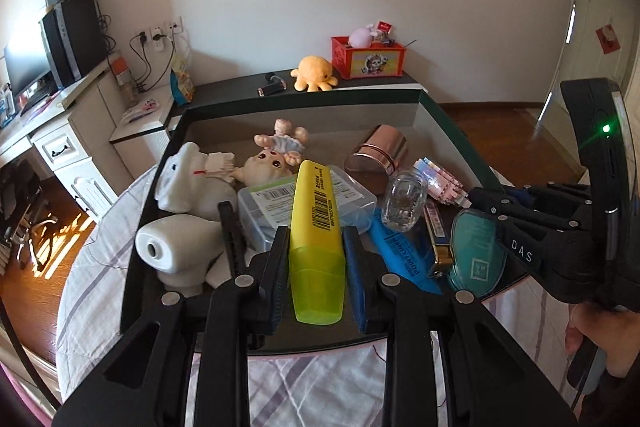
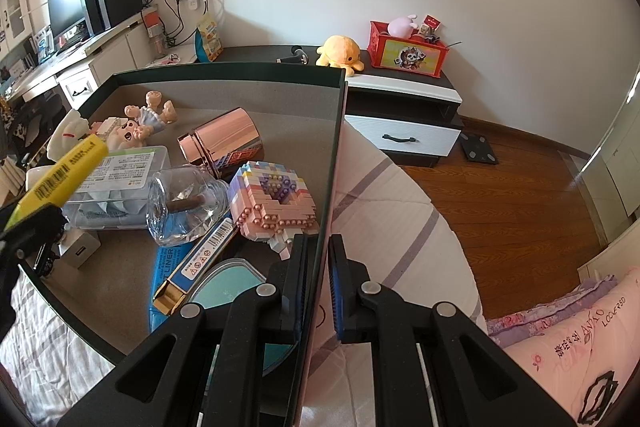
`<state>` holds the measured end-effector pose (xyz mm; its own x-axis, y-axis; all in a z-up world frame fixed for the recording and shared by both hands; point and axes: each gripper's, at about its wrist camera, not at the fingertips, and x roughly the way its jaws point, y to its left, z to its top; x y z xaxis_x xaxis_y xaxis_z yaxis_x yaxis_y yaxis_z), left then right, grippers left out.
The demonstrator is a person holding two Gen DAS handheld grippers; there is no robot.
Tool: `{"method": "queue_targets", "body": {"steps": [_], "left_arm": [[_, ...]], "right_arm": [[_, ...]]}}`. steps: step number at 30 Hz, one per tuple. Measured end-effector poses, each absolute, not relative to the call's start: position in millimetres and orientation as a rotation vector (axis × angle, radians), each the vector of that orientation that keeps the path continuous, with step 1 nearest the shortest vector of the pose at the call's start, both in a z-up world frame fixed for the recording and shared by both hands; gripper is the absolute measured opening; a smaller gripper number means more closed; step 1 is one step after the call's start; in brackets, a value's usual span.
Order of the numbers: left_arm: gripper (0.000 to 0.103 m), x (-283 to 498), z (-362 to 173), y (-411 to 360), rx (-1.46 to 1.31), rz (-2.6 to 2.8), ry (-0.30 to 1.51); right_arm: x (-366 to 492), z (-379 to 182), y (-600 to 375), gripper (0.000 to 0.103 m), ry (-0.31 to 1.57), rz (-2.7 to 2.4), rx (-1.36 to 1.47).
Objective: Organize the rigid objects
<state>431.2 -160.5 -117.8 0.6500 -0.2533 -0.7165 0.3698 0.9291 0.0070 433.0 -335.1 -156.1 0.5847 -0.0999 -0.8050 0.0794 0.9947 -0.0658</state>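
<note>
Left tool (image 1: 316, 259) sits nearest the lens, its two fingers closed onto the capped end of a yellow highlighter (image 1: 318, 227); pen's long axis runs straight forward along the fingers, body pointing away over the box contents

Right tool (image 2: 319, 267) straddles the right-hand wall of the box (image 2: 224, 71), one finger inside and one outside, pads close to the wall; whether they actually pinch it I cannot tell, though it looks like a steadying hold

Box rests on a bed with a checked quilt (image 2: 48, 339), no desk under it. Inside, largest first:
- white ceramic figure (image 1: 188, 195), left side, lying over
- clear plastic case (image 1: 264, 207) with a barcode label, directly beneath the highlighter
- rose-gold canister (image 2: 224, 141) on its side, toward the back right
- pastel block model (image 2: 272, 199), right of centre
- clear glass bottle (image 2: 184, 207) on its side, touching the block model
- blue highlighter (image 1: 404, 251), lying beside the yellow one's right and angled outward
- small doll (image 1: 276, 155), near the back

Relation that matters: held pen is above the case, not resting, parallel to the tool. Judgement: left hand is the working one; the pen likely wants setting down alongside the blue highlighter, a short shift rightward
</note>
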Motion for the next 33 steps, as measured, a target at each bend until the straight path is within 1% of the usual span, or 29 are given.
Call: {"method": "queue_targets", "body": {"steps": [5,7,8,9,10,11,12,13,17,20,29,32,33], "left_arm": [[0.027,433,-125,-170,0.192,-0.364,0.770],[0.029,431,-124,-170,0.203,-0.351,0.754],[0.033,430,-123,-167,0.204,-0.342,0.747],[0.045,429,-121,-165,0.204,-0.334,0.742],[0.054,429,-120,-165,0.206,-0.331,0.736],[0.075,428,-119,-163,0.207,-0.321,0.724],[0.090,427,-117,-161,0.207,-0.304,0.709],[0.094,425,-115,-160,0.209,-0.292,0.694],[0.096,423,-109,-154,0.207,-0.279,0.670],[0.103,418,-103,-145,0.191,-0.255,0.659],[0.103,411,-97,-114,0.144,-0.188,0.669],[0.103,407,-94,-104,0.117,-0.185,0.675],[0.103,404,-92,-102,0.112,-0.183,0.674]], "right_arm": [[432,-157,-336,0.010,0.939,-0.105,-0.021],[432,-157,-337,0.010,0.940,-0.104,-0.017],[432,-157,-337,0.010,0.941,-0.104,-0.017],[432,-157,-337,0.010,0.941,-0.104,-0.018],[433,-157,-337,0.010,0.942,-0.105,-0.019],[433,-156,-336,0.010,0.942,-0.105,-0.018],[433,-156,-337,0.010,0.943,-0.106,-0.017],[433,-156,-337,0.010,0.944,-0.106,-0.018],[431,-153,-336,0.010,0.943,-0.111,-0.021],[431,-152,-335,0.010,0.944,-0.115,-0.021],[423,-148,-332,0.011,0.942,-0.138,-0.019],[414,-141,-328,0.012,0.923,-0.144,-0.010],[411,-138,-327,0.014,0.917,-0.142,-0.011]]}}
